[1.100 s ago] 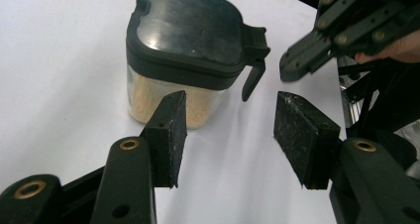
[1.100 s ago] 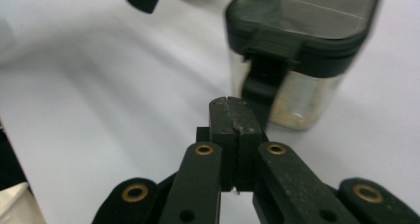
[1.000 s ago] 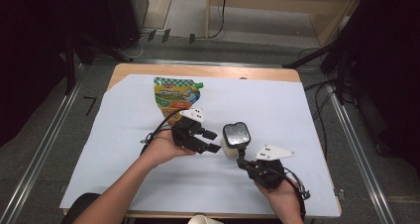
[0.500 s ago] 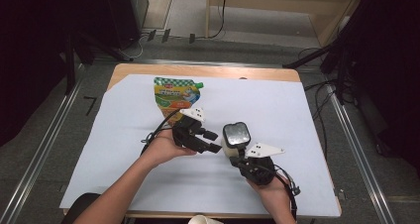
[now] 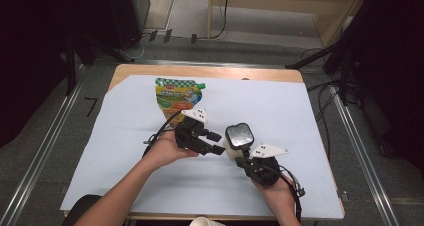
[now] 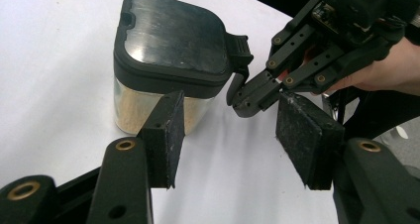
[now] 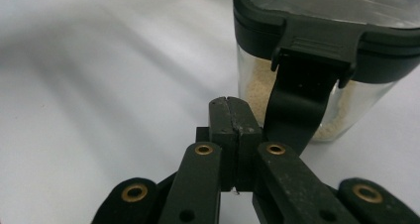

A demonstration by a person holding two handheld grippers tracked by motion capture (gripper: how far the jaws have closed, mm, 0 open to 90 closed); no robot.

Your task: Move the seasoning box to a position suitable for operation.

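container: clear square jar with a black clip-on lid (image 5: 239, 138), grain inside, mid-table on the white sheet (image 5: 300, 116)
left gripper (image 6: 237, 135): spread wide, empty, beside the jar
right gripper (image 7: 233, 116): clenched on nothing, at the side latch (image 7: 297, 97)
progress: lid seated, that latch hangs loose; opening barely begun

The right claw (image 5: 243, 161) has slid up-left in the frame. Its closed tips now sit at the jar (image 5: 238, 140) latch (image 7: 302, 92).
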